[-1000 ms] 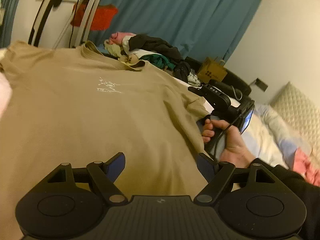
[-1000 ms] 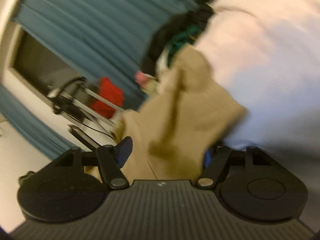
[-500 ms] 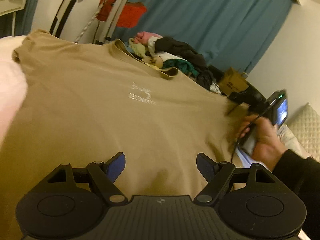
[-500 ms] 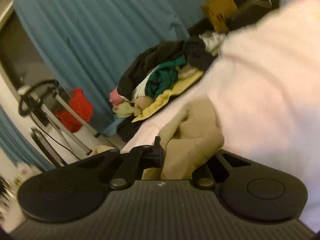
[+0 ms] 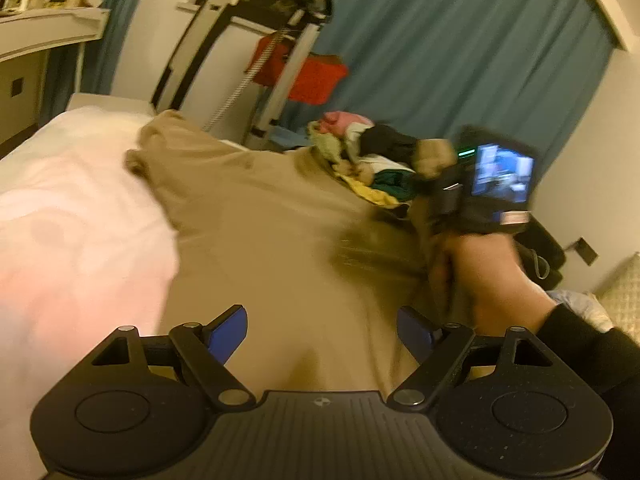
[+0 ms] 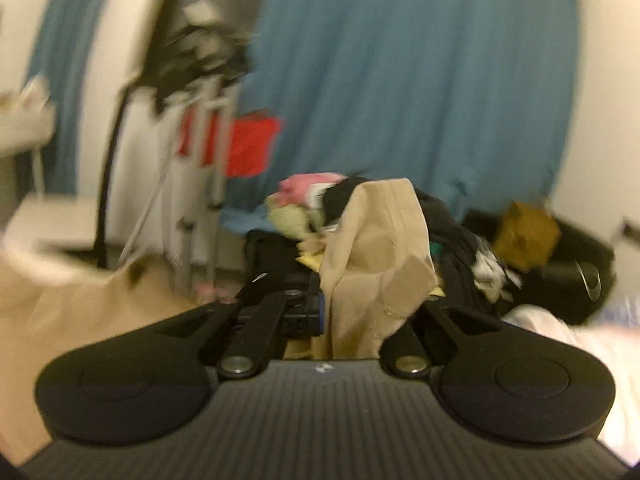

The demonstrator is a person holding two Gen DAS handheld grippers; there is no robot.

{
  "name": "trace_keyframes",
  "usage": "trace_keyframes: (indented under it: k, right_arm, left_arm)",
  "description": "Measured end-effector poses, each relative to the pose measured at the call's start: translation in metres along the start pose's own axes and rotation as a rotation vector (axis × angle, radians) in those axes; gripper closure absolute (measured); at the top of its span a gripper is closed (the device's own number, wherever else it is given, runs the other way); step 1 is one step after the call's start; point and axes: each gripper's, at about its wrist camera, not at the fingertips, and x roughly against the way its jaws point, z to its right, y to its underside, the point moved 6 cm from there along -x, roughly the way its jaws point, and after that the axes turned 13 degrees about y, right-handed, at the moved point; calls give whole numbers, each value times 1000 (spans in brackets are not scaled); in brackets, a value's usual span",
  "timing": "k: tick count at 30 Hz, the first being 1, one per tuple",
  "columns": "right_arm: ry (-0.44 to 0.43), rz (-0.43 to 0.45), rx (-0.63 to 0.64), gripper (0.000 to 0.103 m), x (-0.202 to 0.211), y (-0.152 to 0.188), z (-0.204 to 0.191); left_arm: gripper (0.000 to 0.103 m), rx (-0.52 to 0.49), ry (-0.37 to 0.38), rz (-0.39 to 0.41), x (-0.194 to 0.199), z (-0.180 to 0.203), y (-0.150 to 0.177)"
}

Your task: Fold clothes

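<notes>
right fingers (image 6: 320, 316) pinch the tan shirt's (image 5: 280, 232) sleeve; left fingers (image 5: 230, 334) spread above it.

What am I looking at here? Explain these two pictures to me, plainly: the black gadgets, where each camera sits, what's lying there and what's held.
There is no robot. A person holds a two-finger gripper in each hand, each carrying a camera that looks along its fingers. The left camera shows the left gripper, jaws wide open and holding nothing, above a tan T-shirt spread on a pale bedcover. Further right are the person's hand and the right gripper's back. The right camera shows the right gripper shut on a bunched part of that shirt. A pile of clothes lies beyond.
</notes>
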Motion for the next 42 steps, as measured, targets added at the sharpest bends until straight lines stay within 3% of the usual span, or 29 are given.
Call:
trace_keyframes:
  k: [4, 7, 10, 12, 13, 14, 18, 21, 25, 33, 39, 42]
  right_arm:
    - [-62, -56, 182, 94, -10, 34, -78]
    - [-103, -103, 177, 93, -19, 47, -96]
    - [-156, -153, 111, 85, -26, 48, -92]
    - [-201, -180, 58, 55, -28, 46, -86]
    - [-220, -187, 23, 27, -27, 43, -80]
    - [-237, -189, -21, 13, -23, 39, -75]
    - [-302, -199, -146, 15, 8, 19, -57]
    - [-324, -163, -187, 15, 46, 7, -30]
    - [-351, -122, -221, 15, 112, 2, 14]
    - [-323, -104, -295, 15, 247, 54, 121]
    - [-300, -134, -476, 15, 295, 96, 183]
    - [-258, -101, -524, 15, 306, 104, 219]
  left_arm:
    - [20, 20, -27, -17, -4, -22, 6]
    - [21, 26, -28, -61, -13, -27, 12]
    - [21, 1, -12, -83, -21, -21, 16]
    - [21, -18, 0, -97, -26, -14, 19]
    - [21, -31, 2, -102, -26, -11, 20]
    - [21, -45, 3, -107, -27, -7, 22]
    - [21, -57, 1, -99, -21, 0, 23]
    - [20, -45, 21, -75, -6, 9, 23]
    - [20, -82, -8, -59, 7, 17, 26]
    - [20, -170, -30, -70, 33, 45, 45]
    - [20, -240, 10, -83, 60, 91, 66]
    - [20, -295, 30, -94, 62, 116, 80]
